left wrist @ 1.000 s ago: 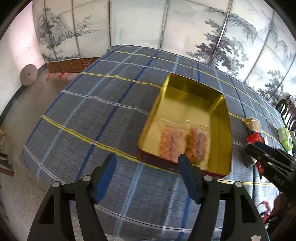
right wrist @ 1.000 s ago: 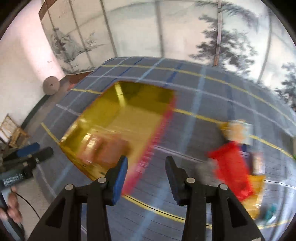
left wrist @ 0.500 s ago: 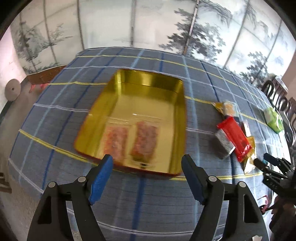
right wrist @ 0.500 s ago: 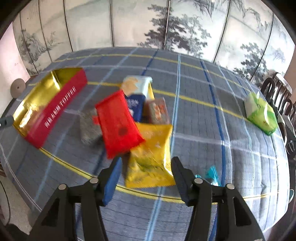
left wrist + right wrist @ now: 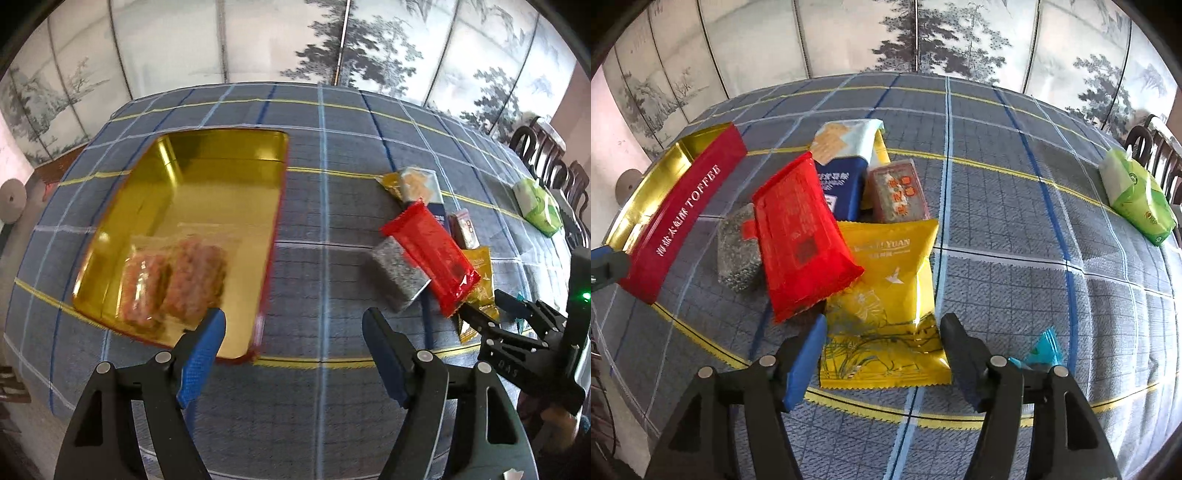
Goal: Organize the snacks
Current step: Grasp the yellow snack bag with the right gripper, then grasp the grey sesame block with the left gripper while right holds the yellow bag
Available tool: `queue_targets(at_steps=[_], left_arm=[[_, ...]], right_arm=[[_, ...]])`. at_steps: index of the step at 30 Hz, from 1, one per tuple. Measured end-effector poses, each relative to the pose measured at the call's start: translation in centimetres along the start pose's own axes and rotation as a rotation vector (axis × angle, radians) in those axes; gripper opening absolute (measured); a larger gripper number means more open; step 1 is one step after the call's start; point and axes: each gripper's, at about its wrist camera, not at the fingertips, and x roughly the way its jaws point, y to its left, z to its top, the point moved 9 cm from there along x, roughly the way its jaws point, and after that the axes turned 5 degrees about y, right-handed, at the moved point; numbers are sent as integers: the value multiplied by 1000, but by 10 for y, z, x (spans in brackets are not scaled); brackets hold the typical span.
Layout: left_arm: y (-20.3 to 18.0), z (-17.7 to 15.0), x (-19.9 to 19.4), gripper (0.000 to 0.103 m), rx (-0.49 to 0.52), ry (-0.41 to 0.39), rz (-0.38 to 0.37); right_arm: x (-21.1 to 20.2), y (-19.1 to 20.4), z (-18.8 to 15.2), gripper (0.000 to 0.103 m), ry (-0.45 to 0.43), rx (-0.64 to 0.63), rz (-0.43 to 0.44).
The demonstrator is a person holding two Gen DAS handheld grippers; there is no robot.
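Hovering low over the near end of the snack pile, the right gripper (image 5: 879, 354) has its blue-padded jaws spread wide and empty, straddling the bottom edge of the flat yellow foil snack pouch (image 5: 886, 295) that lies on the blue plaid tablecloth (image 5: 1015, 229). That pouch looks light, puffed and slick, so I judge a pinch across its crimped bottom seam or one side edge would hold better than squeezing the air-filled middle, where the film could slide or the contents could crush.

Overlapping its upper left corner is the glossy red plastic snack packet (image 5: 799, 236), which itself leans on a speckled grey wrapped block (image 5: 737, 251); lifting the yellow pouch may drag the red one along. Behind them sit a blue-and-white cracker packet (image 5: 842, 162) and a small clear-wrapped brown slab (image 5: 897, 192), which looks the stiffest of the group. A small teal wrapper (image 5: 1043, 349) lies just right of the gripper, and a green tissue pack (image 5: 1134, 195) sits well apart at the far right.

The left gripper (image 5: 291, 347) also hangs open and empty, near the corner of the gold-lined red toffee tin (image 5: 221, 206), where two clear bags of pinkish snacks (image 5: 173, 280) already lie at the near end.
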Motion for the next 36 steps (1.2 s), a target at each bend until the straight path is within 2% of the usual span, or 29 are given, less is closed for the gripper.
queue_targets(at_steps=[10,14,22,26,33,36], left_arm=[[-38,11,21,73,14,33,-21],[-51,16,28,73,12,39,-35],[-63,25,46,73,-65,73,-63],[-65,29,57,73,-128,100,-80],[-69,30,75,71,-192,142,-73],[-67,30,76,70,-193,127,-71]], right_arm=[[7,-4,7,65,-41,14,40],[5,-8,5,55,-52,6,47],[1,-56,7,54,-87,68,-43],[4,-77,13,54,-93,124,-30],[7,-80,19,54,-110,118,-39],[9,-79,21,54,-118,118,-35]])
